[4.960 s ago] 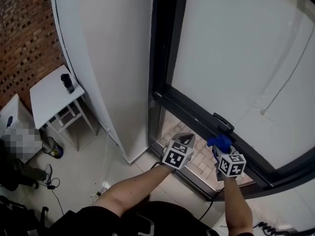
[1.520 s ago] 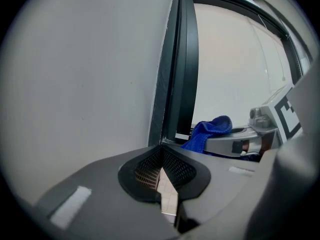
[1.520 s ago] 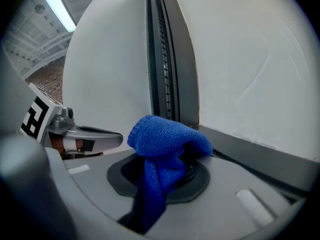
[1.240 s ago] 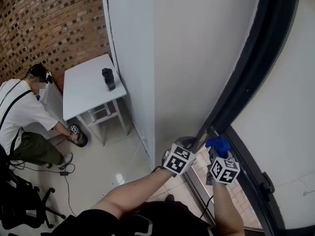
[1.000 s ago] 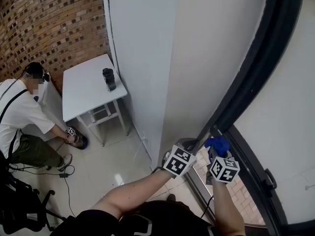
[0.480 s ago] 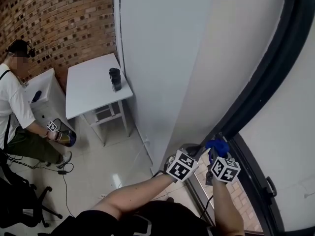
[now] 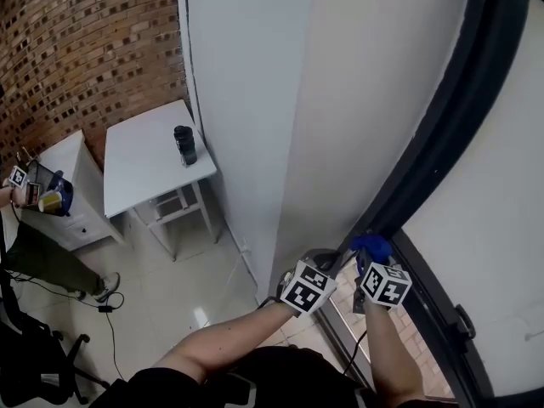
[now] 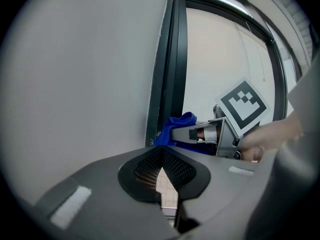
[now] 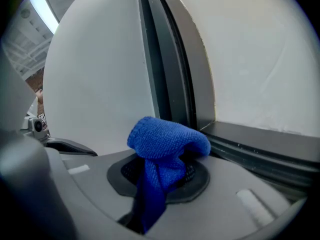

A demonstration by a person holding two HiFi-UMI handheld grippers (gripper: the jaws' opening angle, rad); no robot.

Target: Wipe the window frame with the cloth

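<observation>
Cloth (image 9: 167, 141), bright blue and fuzzy like microfibre, is bulging out of the right gripper (image 9: 161, 173). Its jaws are pinching the fabric at the middle, so a rounded wad is sticking forward and a tail is hanging down between them. The wad is sitting low at the corner of the dark window frame (image 9: 172, 69), where the upright bar is meeting the bottom rail. Whether it is touching the frame or is just short of it is not clear.

The left gripper (image 8: 161, 165) is hovering just beside the right one, near the white wall (image 7: 255, 100). Its jaws are pressing together at the tips with nothing between them.

The wiping is probably going to go best with the soft wad pressing flat onto the frame, not the hard jaw tips, and travelling along the bar in one steady line, following the groove by the pale pane (image 7: 501, 253). The pinch is looking firm, but the wad is small, so light pressure seems safer.
</observation>
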